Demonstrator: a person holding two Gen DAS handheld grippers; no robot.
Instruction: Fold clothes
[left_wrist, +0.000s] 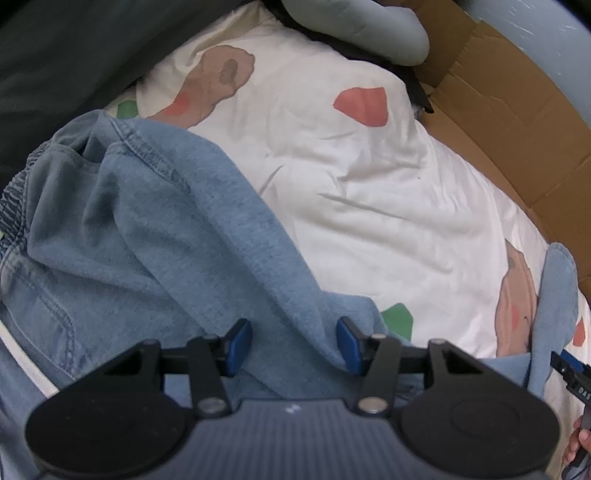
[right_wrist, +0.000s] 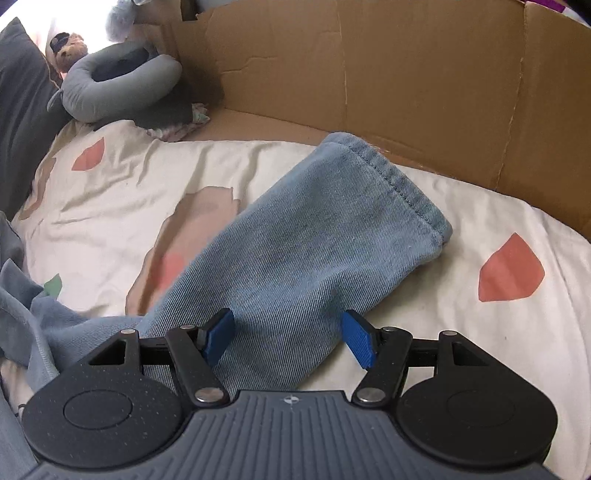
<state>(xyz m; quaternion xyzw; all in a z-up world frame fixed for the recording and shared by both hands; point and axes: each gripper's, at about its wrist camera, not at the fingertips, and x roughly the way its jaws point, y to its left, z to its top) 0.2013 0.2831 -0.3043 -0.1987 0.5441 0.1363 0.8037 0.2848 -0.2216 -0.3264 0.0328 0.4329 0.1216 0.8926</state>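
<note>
Left view: left gripper (left_wrist: 293, 341) gaping over bunched jeans (left_wrist: 155, 236) lying on the sheet (left_wrist: 388, 206), gripping nothing; risking a grab of several layers, skewing the fold. Right view: right gripper (right_wrist: 291, 338) spread wide, straddling the leg (right_wrist: 314, 236); cardboard (right_wrist: 369, 74) crowding the hem, pillow (right_wrist: 110, 88) well apart.

I noted faded blue denim jeans (right_wrist: 314, 236), twill-woven and matt, with stitched hems, on a cream printed cotton bedsheet (left_wrist: 388, 206), soft and creased. Brown corrugated cardboard (right_wrist: 406, 81) looked dull and scuffed. My grippers' ribbed blue plastic pads (right_wrist: 360, 341) were matt.
</note>
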